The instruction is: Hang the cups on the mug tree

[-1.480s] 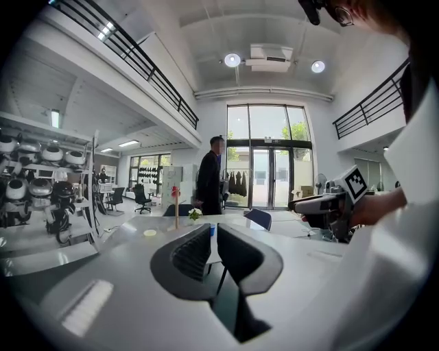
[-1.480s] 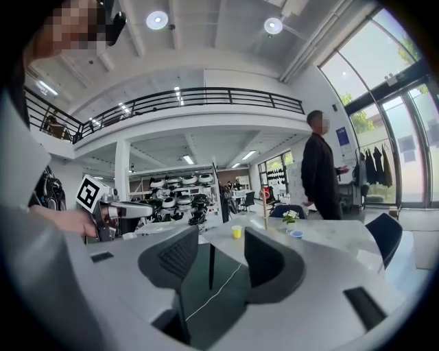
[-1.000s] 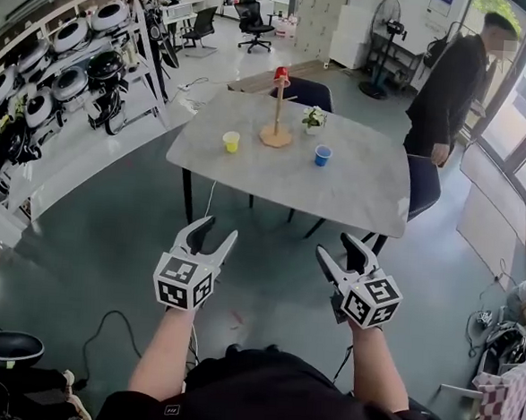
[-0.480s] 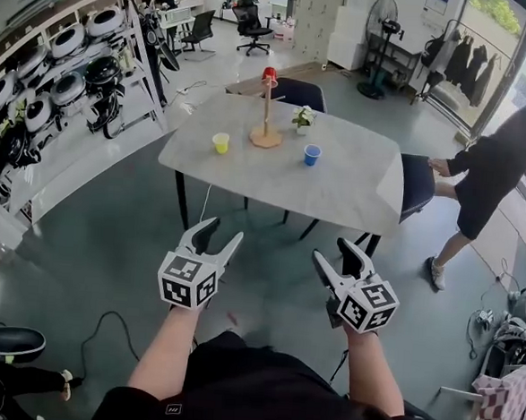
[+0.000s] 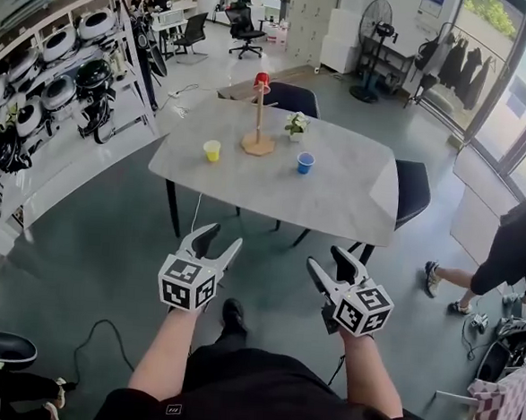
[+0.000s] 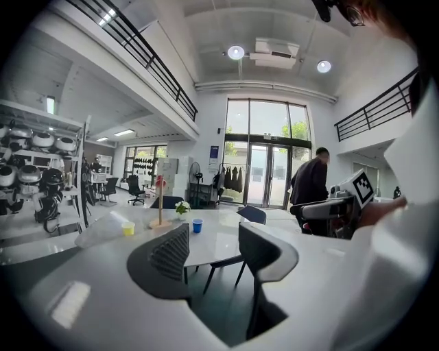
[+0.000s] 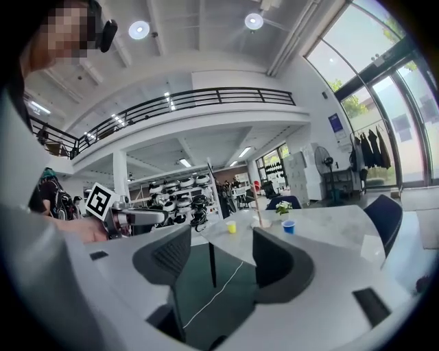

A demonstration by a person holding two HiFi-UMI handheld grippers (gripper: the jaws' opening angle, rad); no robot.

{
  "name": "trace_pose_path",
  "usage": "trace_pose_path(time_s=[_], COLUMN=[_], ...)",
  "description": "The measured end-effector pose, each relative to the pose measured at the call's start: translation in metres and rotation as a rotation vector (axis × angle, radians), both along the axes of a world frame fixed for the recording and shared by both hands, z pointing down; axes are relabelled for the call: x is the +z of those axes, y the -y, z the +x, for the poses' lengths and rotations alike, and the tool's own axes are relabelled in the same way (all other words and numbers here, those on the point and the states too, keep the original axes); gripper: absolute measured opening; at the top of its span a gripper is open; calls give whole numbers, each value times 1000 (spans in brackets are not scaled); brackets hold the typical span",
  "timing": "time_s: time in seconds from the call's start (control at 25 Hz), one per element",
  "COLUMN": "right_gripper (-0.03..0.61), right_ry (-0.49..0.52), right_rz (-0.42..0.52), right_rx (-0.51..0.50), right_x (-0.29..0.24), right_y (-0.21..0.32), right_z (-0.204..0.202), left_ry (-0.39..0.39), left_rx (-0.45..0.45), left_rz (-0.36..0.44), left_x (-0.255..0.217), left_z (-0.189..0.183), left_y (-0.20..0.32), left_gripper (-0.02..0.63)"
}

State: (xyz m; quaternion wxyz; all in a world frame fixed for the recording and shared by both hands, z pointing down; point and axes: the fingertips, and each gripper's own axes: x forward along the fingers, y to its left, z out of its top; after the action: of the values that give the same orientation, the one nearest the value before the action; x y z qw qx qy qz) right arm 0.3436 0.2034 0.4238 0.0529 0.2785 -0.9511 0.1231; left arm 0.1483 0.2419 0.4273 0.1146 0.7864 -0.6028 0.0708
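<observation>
- Low in the head view, over the grey floor (image 5: 108, 239), we hold the left claw (image 5: 218, 237). Its jaws are about half apart, with nothing between them.
- Beside it, well apart, we hold the right claw (image 5: 327, 258). Its jaws are likewise about half apart and empty, and it points toward the table (image 5: 336, 196).
- Table: pale stone-look top on dark legs, well ahead of both claws. Neither claw touches it.
- Mug tree (image 5: 259, 115): wooden post on a round base, upright near the table's far edge.
- Red cup (image 5: 262, 79): sits at the top of the tree.
- Yellow cup (image 5: 212, 150): upright on the table, left of the tree's base and apart from it.
- Blue cup (image 5: 305, 163): upright on the table, right of the base and nearer to us than the plant.
- Plant (image 5: 295, 123): small, in a white pot, just right of the tree.
- Chairs: one dark chair (image 5: 289, 97) behind the table, and another (image 5: 413, 190) at its right end.
- Shelves (image 5: 38, 81): along the left wall, loaded with round black-and-white devices.
- Person (image 5: 512, 249): at the right edge, in dark clothes, only partly in frame.
- Cable (image 5: 102, 332): dark, lying on the floor at lower left.
</observation>
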Motion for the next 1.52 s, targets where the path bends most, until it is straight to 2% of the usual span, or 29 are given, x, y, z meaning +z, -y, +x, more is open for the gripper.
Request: trace_pose_path(time_s=[0.2,0.6,0.96,1.24,1.52], right_gripper=[252,252,252,252,252], right_ry=[3,-35,-71,-124,-141], right_rz=[-20,-66,-41,-37,-46], right_rx=[5,-2,38,64,64], right_x=[13,30,16,20,39], right_y=[39,127,184,214,257], right_z=[-28,-114,-171,-184,-190], left_ry=[-16,-35,-59,-96,-107], left_rx=[9,5,17,11,25], left_rz=[-22,-70,-42,-42,-82], left_x=[18,39,32,36,54], left_z=[-28,-118,-186,-212,-210], left_y=[38,128,181,205,248], left_gripper=[215,215,215,213,213])
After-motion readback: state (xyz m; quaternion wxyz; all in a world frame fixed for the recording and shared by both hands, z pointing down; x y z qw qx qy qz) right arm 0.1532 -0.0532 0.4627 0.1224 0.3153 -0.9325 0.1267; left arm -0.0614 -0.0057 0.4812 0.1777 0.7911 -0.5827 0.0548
